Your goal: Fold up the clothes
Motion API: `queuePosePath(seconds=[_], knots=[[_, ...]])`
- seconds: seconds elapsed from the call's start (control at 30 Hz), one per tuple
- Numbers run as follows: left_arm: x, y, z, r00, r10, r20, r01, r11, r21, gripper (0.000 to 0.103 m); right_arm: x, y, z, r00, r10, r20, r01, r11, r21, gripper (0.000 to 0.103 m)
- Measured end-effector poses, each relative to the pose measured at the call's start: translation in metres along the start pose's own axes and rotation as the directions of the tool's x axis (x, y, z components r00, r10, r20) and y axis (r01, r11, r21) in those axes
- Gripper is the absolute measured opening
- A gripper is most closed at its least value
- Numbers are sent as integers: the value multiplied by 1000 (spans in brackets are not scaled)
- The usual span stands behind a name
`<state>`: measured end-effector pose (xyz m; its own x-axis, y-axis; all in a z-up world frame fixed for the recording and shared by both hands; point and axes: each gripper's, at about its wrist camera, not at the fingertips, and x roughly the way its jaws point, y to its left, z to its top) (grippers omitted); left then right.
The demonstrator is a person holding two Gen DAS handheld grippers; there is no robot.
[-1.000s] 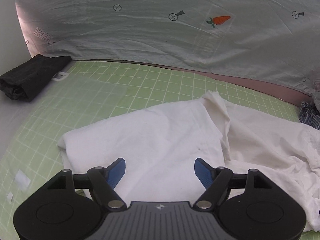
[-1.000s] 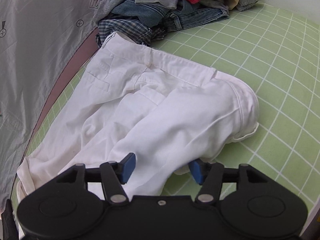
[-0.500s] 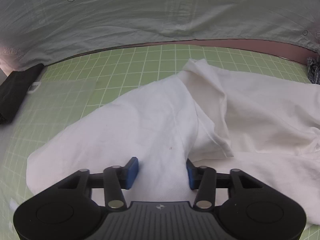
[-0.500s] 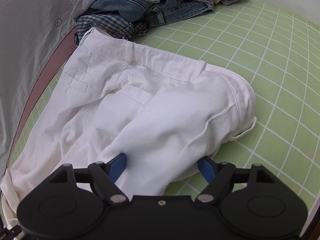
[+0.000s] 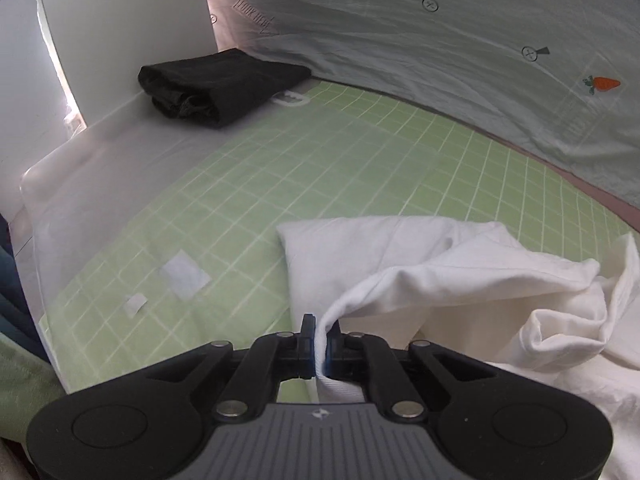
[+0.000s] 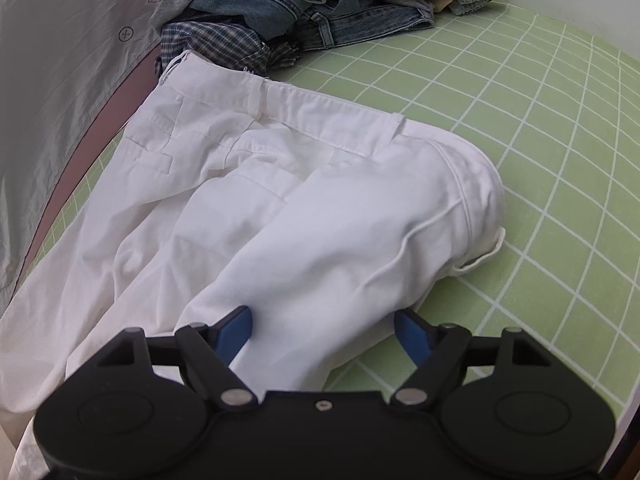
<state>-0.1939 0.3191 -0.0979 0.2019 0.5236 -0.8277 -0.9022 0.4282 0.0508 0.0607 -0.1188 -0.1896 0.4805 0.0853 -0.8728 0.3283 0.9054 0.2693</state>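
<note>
White trousers [image 6: 304, 200] lie spread on the green grid mat [image 6: 560, 160], waistband toward the far clothes pile. In the left wrist view their leg end [image 5: 440, 280] is bunched and lifted. My left gripper [image 5: 321, 344] is shut on a pinch of that white cloth, which runs down between its blue pads. My right gripper [image 6: 324, 332] is open, its blue fingers [image 6: 234, 330] astride the near trouser leg, with the cloth lying between them ungripped.
A folded black garment [image 5: 216, 84] lies at the mat's far left corner by a white wall. A pile of unfolded clothes [image 6: 304, 4], denim, plaid and red check, sits beyond the waistband. A grey printed sheet [image 5: 440, 52] hangs along the back edge. Bare mat [image 5: 280, 184] lies left of the trousers.
My left gripper closed on the trouser leg cloth and swung left, lifting it. My right gripper stayed open and has edged a little forward over the near leg.
</note>
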Motion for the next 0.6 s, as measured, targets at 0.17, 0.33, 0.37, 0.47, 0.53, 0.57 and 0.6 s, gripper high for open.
queuePosePath(seconds=[0.17,0.33,0.37,0.47,0.53,0.57,0.6], knots=[[12,12,-65,989,28,-146,-18,998,66,14,-3,-14,-10,1000,-7,-7,6,999,-38,78],[-3,7,-73,995,-13,-100,25,992,123,22,-4,-23,-16,1000,0,-1,0,999,-51,78],[-6,6,-71,996,-20,-88,31,991,128,29,-5,-22,-17,1000,0,-2,0,999,-53,78],[-13,-6,-64,998,-31,-53,40,982,185,43,-10,-20,-19,1000,4,-6,-5,997,-73,78],[-16,-18,-63,999,-38,-39,47,968,248,45,-15,-17,-20,1000,9,-8,-9,995,-97,78],[-17,-26,-64,999,-40,-34,48,957,285,48,-16,-17,-21,1000,11,-9,-12,994,-109,78],[-17,-33,-65,999,-42,-34,51,948,313,55,-18,-18,-21,1000,15,-13,-16,993,-117,78]])
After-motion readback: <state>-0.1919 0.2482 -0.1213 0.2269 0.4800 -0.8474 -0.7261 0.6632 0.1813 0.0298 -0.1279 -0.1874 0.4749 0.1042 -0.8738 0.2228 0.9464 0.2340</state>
